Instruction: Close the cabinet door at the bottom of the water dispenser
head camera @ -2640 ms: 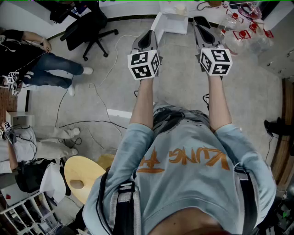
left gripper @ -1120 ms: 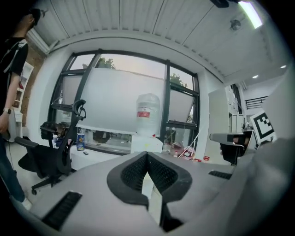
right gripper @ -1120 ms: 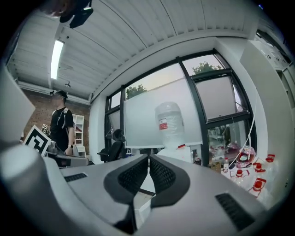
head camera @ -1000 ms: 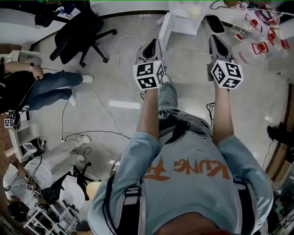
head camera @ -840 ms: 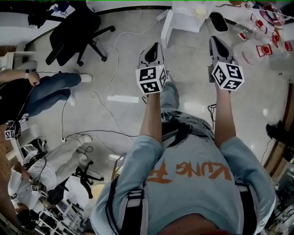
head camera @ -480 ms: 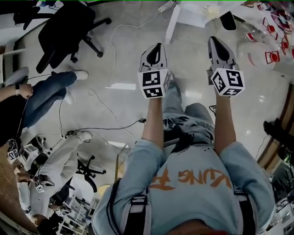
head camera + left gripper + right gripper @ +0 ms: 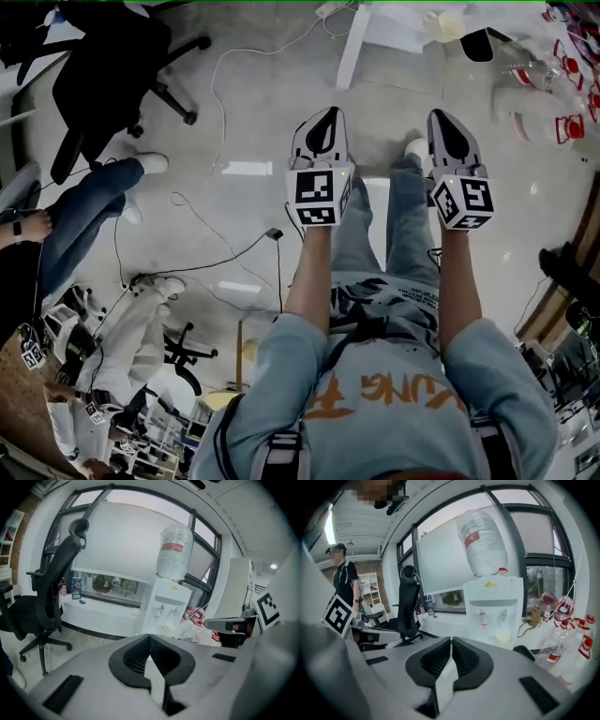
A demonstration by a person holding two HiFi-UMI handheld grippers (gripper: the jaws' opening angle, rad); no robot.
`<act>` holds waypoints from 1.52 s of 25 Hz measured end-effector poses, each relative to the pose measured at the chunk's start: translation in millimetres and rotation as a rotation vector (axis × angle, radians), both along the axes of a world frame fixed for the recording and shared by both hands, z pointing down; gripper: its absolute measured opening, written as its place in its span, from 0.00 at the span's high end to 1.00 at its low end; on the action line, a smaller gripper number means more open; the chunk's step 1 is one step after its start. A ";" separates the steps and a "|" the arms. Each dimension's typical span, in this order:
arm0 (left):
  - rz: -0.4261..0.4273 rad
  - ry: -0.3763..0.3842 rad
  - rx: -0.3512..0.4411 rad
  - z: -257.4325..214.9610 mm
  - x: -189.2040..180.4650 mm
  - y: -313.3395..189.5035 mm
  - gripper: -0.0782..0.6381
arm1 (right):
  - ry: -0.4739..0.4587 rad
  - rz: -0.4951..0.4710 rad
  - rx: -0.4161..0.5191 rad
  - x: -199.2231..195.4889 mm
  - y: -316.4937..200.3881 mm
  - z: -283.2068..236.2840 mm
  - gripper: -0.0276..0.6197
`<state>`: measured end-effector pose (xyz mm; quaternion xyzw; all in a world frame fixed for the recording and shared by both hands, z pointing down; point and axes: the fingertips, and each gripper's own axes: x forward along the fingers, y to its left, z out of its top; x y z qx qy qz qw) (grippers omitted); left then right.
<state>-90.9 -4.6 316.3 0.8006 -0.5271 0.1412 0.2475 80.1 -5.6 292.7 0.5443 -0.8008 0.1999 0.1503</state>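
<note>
1. The left tool (image 7: 149, 637) has its jaws pressed together, with nothing between them.
2. The right tool (image 7: 451, 640) is pressed together too, and empty.
3. The water dispenser (image 7: 492, 611), with a bottle (image 7: 483, 541) on top, stands ahead, well apart from both tools.
4. Its cabinet door (image 7: 352, 49) juts open over the floor (image 7: 253, 112).

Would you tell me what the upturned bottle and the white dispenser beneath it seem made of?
The large upturned bottle looks like translucent plastic, light showing through it. The white water dispenser looks like smooth moulded plastic, possibly painted metal.
</note>
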 end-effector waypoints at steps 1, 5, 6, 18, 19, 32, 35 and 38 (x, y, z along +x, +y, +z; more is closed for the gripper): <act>0.001 -0.003 -0.008 11.8 0.4 -1.5 0.88 | -0.001 -0.012 -0.015 -4.6 -1.1 15.8 0.91; -0.009 -0.007 -0.047 61.3 -2.7 -1.6 0.88 | -0.007 -0.070 -0.068 -27.1 -4.6 73.9 0.91; -0.012 -0.009 -0.056 74.2 -4.4 -1.9 0.88 | -0.008 -0.083 -0.077 -33.1 -6.4 86.8 0.91; -0.026 -0.014 -0.122 177.8 -17.5 -9.4 0.88 | 0.016 -0.156 -0.128 -87.6 -22.2 196.1 0.91; -0.025 -0.015 -0.128 183.9 -18.8 -8.5 0.88 | 0.020 -0.159 -0.136 -92.1 -22.0 205.2 0.91; -0.038 -0.028 -0.192 235.1 -45.7 -14.5 0.88 | 0.085 -0.158 -0.278 -134.3 -49.1 311.1 0.61; -0.043 -0.023 -0.203 241.3 -47.9 -17.4 0.88 | 0.102 -0.120 -0.310 -133.8 -58.6 329.3 0.58; -0.048 -0.014 -0.215 247.1 -49.7 -20.2 0.88 | 0.103 -0.106 -0.337 -137.5 -65.7 342.9 0.57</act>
